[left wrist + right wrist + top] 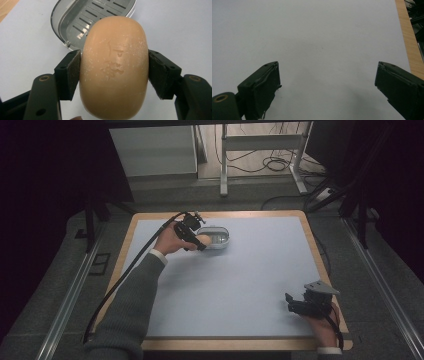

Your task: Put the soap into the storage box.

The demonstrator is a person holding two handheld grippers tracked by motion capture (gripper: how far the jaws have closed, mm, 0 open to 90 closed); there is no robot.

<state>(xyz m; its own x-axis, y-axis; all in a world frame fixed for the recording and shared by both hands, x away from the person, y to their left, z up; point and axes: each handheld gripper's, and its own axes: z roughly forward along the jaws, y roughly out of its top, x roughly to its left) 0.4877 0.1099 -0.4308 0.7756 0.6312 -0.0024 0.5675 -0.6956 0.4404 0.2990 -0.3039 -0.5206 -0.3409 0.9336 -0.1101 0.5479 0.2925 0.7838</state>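
Left gripper view: my left gripper (114, 72) clamps a bar of soap (114, 67) between its two black jaws, whose flat dark pads (74, 72) press the bar's long sides. The soap is a smooth, rounded oval of peach-tan colour, matte, dusted with pale flecks, with a faint embossed mark at its centre. Beyond it lies the soap dish (75, 22), an oval tray of grey translucent plastic with a glossy rim and a slotted floor; the bar hangs above the dish's near edge, not resting in it.

High view: my left gripper (197, 240) holds the soap (203, 239) at the left end of the dish (220, 237), on the far-left part of the pale blue mat (240, 280) that covers the wood-edged table (320, 255). My right gripper (295, 304) sits near the front-right corner, well apart from the dish.

Right gripper view: my right gripper (327, 85) has its jaws spread wide over bare, smooth mat (324, 37), holding nothing.
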